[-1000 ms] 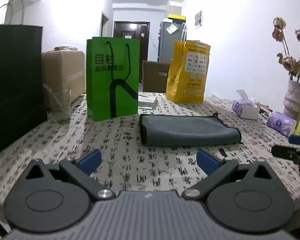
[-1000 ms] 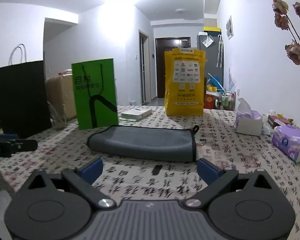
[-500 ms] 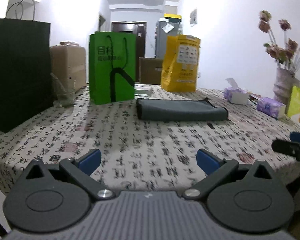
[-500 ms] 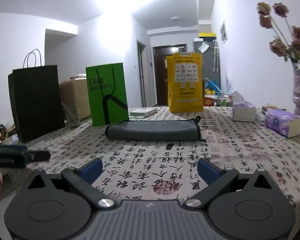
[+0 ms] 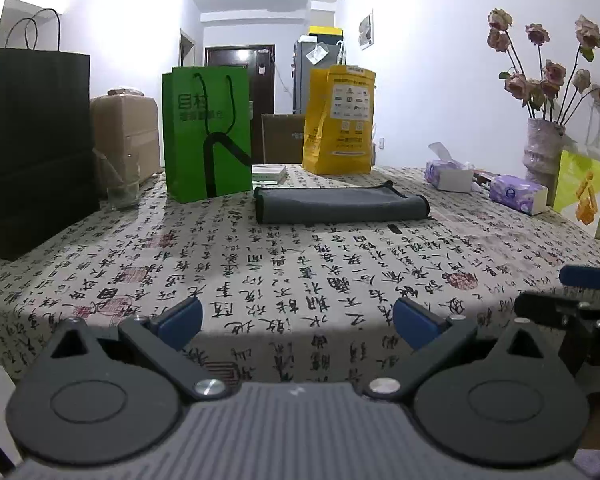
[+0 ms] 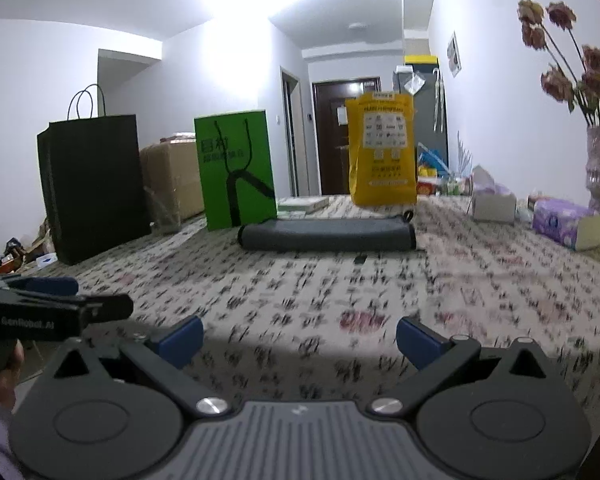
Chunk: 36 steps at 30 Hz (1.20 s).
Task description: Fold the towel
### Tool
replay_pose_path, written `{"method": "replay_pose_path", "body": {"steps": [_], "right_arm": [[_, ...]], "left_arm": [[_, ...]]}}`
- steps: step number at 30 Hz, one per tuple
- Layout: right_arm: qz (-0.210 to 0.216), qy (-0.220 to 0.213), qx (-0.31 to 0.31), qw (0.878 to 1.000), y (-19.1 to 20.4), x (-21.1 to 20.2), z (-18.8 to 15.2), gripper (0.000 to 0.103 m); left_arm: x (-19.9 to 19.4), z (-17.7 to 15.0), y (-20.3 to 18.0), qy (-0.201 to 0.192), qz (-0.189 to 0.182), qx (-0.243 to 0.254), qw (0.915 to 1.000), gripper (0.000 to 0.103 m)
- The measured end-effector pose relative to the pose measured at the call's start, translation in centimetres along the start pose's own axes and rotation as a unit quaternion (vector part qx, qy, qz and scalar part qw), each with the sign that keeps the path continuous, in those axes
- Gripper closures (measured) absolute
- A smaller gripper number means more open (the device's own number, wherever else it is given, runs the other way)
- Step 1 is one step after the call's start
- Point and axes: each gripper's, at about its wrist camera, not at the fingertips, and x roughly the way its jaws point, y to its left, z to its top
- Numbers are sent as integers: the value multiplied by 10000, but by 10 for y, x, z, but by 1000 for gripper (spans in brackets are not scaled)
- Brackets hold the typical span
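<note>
A grey towel (image 5: pixel 340 204) lies folded into a long flat strip on the patterned tablecloth (image 5: pixel 284 264), far from both grippers; it also shows in the right wrist view (image 6: pixel 328 235). My left gripper (image 5: pixel 297 319) is open and empty, at the table's near edge. My right gripper (image 6: pixel 299 339) is open and empty, also at the near edge. The right gripper shows at the right edge of the left wrist view (image 5: pixel 572 308), and the left gripper at the left of the right wrist view (image 6: pixel 52 308).
Behind the towel stand a green bag (image 5: pixel 206 136), a yellow bag (image 5: pixel 340 120) and a black bag (image 5: pixel 36 144). Tissue packs (image 5: pixel 518 194) and a vase of dried flowers (image 5: pixel 542 152) are at the right. A small dark object (image 5: pixel 395 229) lies before the towel.
Both grippers have drawn back from the towel toward the table's near edge and dropped lower. Both stayed open and empty. The towel has not moved.
</note>
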Motion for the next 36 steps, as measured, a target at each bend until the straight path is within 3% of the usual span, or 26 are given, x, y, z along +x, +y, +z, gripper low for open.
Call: {"method": "replay_pose_path", "body": {"steps": [11,18,36], "right_arm": [[13,-105,340,9994,-7,-25,-7,0],[155,-43,228,9996,-8,-32,-5,0],[49,-195,-20,9998,-1,-43,-2,0]], "left_arm": [[-25,-7,3,-283,18,60,9996,0],[-33,-12,5,-262,-64,139,9995,0],[-41,-12,9,-412,7,12,9991,0]]}}
